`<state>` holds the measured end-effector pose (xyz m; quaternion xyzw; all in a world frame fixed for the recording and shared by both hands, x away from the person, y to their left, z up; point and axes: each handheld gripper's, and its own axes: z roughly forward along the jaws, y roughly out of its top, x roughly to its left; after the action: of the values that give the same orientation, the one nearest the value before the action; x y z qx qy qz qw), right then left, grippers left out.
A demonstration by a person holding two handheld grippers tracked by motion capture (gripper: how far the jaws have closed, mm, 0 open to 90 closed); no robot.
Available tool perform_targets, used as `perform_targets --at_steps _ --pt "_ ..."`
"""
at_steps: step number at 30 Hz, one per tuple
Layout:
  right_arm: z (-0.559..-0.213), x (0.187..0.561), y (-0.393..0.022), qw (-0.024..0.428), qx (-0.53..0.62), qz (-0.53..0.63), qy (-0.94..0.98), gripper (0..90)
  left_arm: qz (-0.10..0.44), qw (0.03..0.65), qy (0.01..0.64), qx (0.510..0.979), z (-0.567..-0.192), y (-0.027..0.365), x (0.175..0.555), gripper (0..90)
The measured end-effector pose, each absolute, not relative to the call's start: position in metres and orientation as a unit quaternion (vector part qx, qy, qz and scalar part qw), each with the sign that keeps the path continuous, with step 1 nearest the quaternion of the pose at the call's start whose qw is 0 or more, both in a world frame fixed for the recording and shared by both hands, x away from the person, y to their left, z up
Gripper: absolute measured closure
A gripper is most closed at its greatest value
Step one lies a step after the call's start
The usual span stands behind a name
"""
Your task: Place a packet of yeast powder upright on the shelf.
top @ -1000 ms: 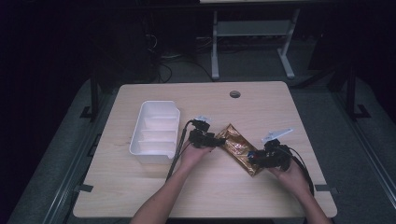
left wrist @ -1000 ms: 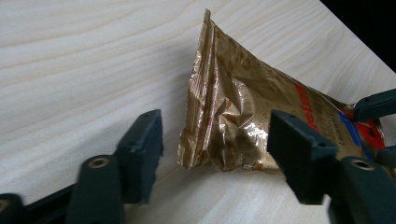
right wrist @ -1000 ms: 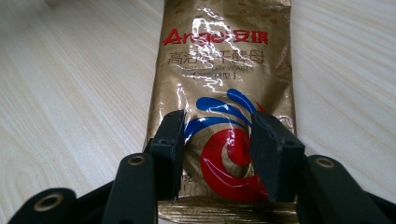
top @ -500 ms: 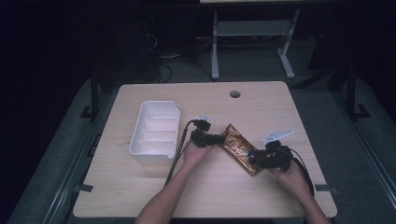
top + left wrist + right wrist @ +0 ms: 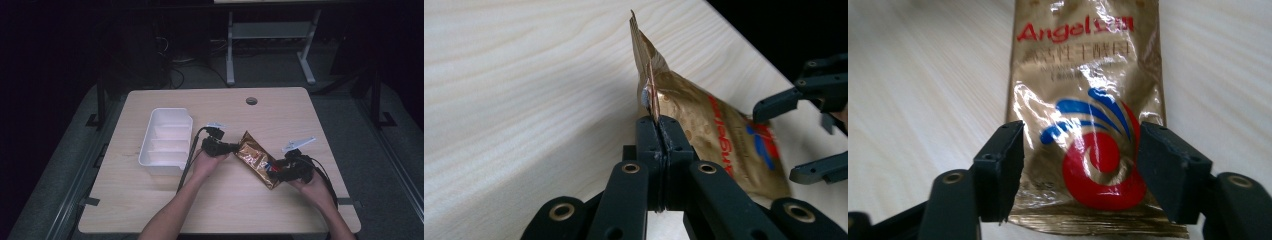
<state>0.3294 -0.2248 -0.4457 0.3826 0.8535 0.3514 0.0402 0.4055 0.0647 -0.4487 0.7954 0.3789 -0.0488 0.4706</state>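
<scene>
Right of centre on the table [image 5: 150, 210], the left gripper [image 5: 658, 131] has just clamped the gold yeast packet's [image 5: 256, 158] near edge while the right gripper [image 5: 1080, 167] has spread its jaws, freeing it, so the packet passes to the left.

room: dark; floor [image 5: 65, 165]: grey carpet; table [image 5: 210, 210]: light wood; behind: white-legged stand [image 5: 270, 45], cables [image 5: 175, 70]

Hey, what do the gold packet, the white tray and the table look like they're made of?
Packet: likely metallised plastic film or foil; glossy gold, crinkled, with bright glare and printed red and blue logo.
Tray: probably moulded plastic; plain white, smooth, with thin walls and dividers.
Table: light wood or wood-look laminate; matt, with pale grain lines. Which one can't be told.
</scene>
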Motion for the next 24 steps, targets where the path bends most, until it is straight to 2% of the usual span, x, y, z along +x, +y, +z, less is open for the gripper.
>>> perform_targets --at_steps 9,16,24 --pt "-0.42 0.334 -0.223 0.049 0.366 0.381 0.848 26.5 -0.04 0.497 0.343 0.796 -0.418 0.081 0.395 89.3" --pt "-0.411 0.347 -0.212 0.044 0.356 0.388 0.849 25.2 -0.037 0.515 0.297 0.803 -0.384 0.095 0.388 89.8" --pt "-0.38 0.363 -0.188 0.052 0.314 0.414 0.853 23.7 -0.032 0.517 0.229 0.824 -0.348 0.099 0.374 89.9"
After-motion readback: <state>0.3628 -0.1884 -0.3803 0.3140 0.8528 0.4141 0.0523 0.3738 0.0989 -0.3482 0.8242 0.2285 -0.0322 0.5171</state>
